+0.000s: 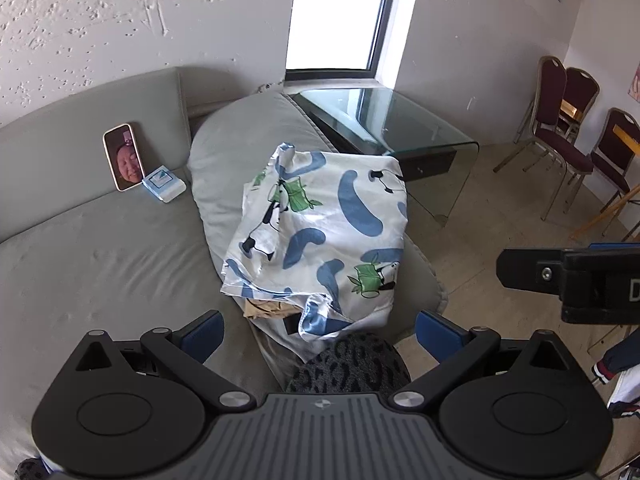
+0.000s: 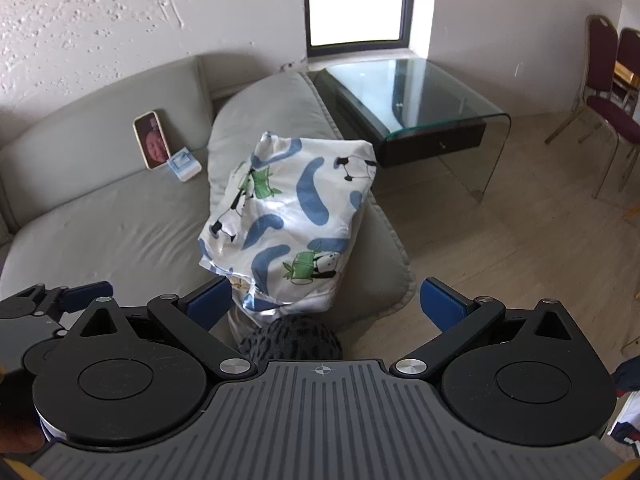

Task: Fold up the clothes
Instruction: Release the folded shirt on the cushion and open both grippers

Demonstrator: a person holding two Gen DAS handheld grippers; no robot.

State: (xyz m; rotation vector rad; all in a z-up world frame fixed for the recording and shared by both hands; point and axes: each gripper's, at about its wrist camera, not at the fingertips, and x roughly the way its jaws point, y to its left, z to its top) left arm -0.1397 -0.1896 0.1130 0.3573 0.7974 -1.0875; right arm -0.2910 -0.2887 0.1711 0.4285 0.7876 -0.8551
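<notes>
Both claws are spread wide with nothing between their blue pads: the left gripper (image 1: 318, 336) hangs above the near end of the sofa's arm cushion, and the right gripper (image 2: 326, 304) hangs just beside it, its black body reaching into the left camera's view from the right edge. Directly under the two sits a dark, leopard-patterned rounded thing (image 1: 352, 362), partly hidden by the gripper bodies. Just past it lies the folded cloth (image 1: 320, 224), white with blue curved shapes, green bamboo and pandas, resting on the grey arm cushion (image 1: 228, 148) and free of both claws. A tan piece of fabric (image 1: 266, 308) peeks out from under its near edge. To the left, on the grey sofa seat (image 1: 112, 256), a phone (image 1: 123, 157) leans against the backrest with a small white-and-blue box (image 1: 164, 187) touching its foot. Beyond the cushion to the right stands a glass side table (image 1: 404, 128), and dark red chairs (image 1: 568, 136) line the far wall.
</notes>
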